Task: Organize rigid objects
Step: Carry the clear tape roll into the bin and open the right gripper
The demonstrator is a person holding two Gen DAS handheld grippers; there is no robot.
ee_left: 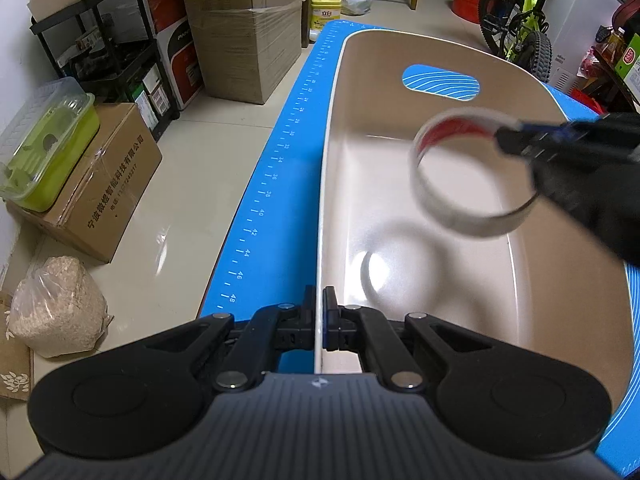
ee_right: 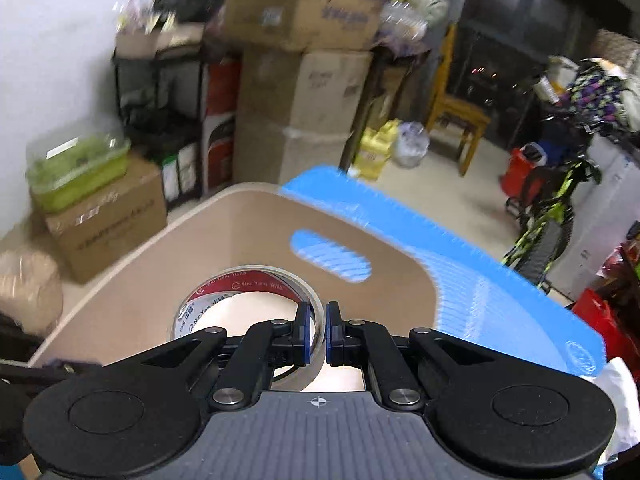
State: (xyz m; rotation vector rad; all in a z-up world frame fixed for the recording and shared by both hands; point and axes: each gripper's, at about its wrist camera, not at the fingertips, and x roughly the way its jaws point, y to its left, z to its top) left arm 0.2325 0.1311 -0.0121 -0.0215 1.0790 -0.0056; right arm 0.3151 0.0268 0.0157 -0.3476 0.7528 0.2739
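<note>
A: What is the left gripper (ee_left: 319, 312) pinching?
B: The beige plastic bin's rim (ee_left: 326, 184), on the blue ruled mat (ee_left: 276, 184).
A: The right gripper (ee_right: 316, 330)?
B: It's clamping the clear tape roll (ee_right: 240, 284) over the bin.

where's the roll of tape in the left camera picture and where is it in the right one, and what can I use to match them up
Left wrist: the roll of tape is right of centre, held above the tan bin by the right gripper.
Right wrist: the roll of tape is low, just left of centre, its wall pinched in the right gripper.
Shared landmark: the bin's handle slot.
</note>
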